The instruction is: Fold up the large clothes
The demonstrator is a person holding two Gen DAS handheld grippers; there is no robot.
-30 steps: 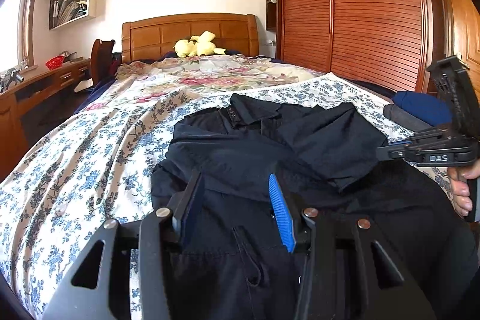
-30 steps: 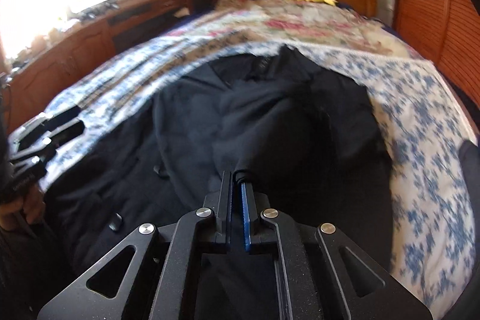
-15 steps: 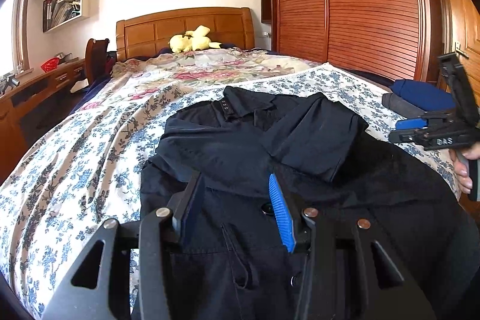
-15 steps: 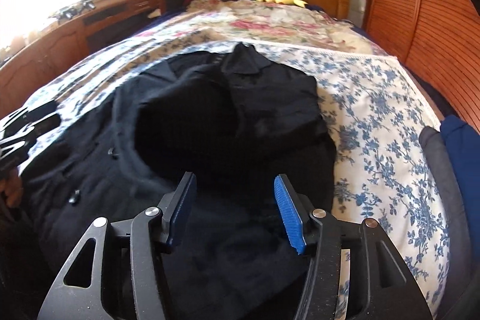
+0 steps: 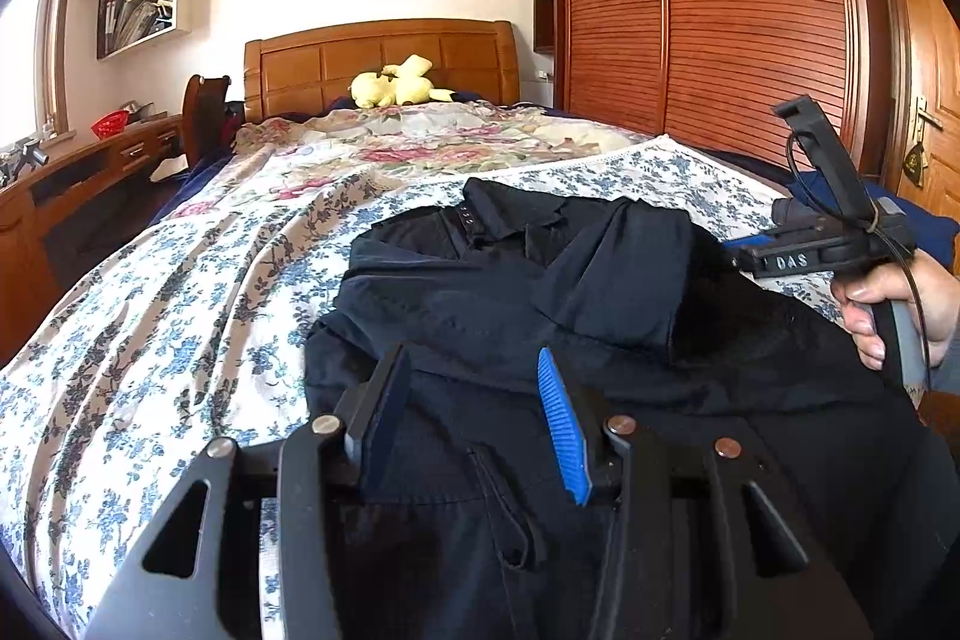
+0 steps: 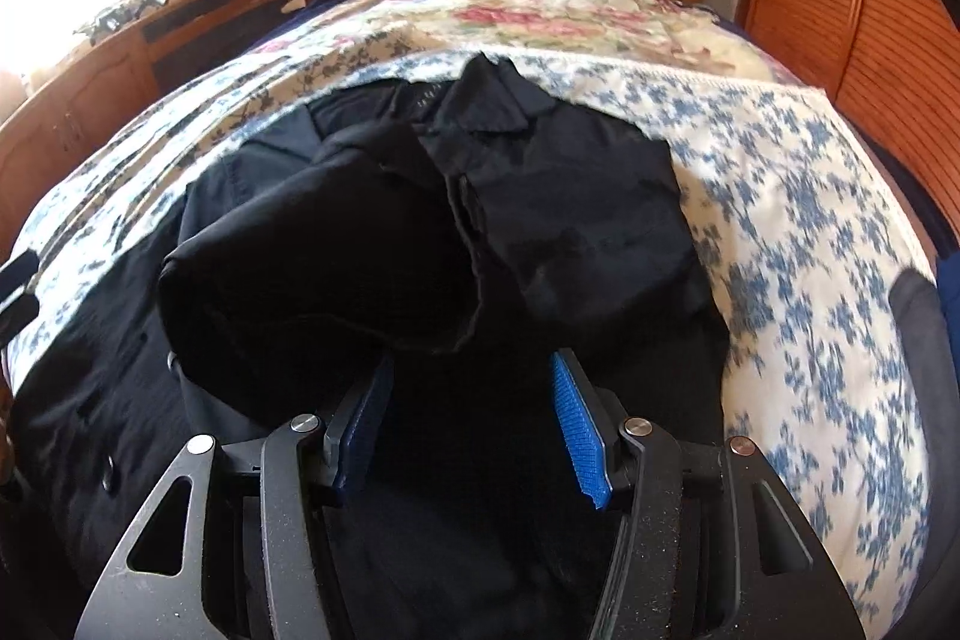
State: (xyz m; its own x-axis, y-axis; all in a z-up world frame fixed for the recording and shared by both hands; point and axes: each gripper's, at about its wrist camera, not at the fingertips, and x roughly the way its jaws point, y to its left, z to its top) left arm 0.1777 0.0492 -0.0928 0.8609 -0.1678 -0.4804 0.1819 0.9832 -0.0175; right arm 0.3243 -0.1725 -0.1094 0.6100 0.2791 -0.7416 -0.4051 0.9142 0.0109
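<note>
A large dark navy jacket lies spread on the bed, collar toward the headboard, with its right sleeve folded across the chest. My left gripper is open and empty, hovering over the jacket's lower front near a pocket. My right gripper is open and empty just above the jacket, right behind the folded sleeve end. The right gripper also shows in the left wrist view, held in a hand at the jacket's right side.
A floral bedsheet covers the bed. A yellow plush toy sits by the wooden headboard. A wooden wardrobe runs along the right. A desk and chair stand at the left. Folded dark and blue clothes lie at the bed's right edge.
My right gripper let go of the sleeve, opened and drew back to the jacket's right side. The sleeve now lies folded over the chest. My left gripper stayed open, rising slightly.
</note>
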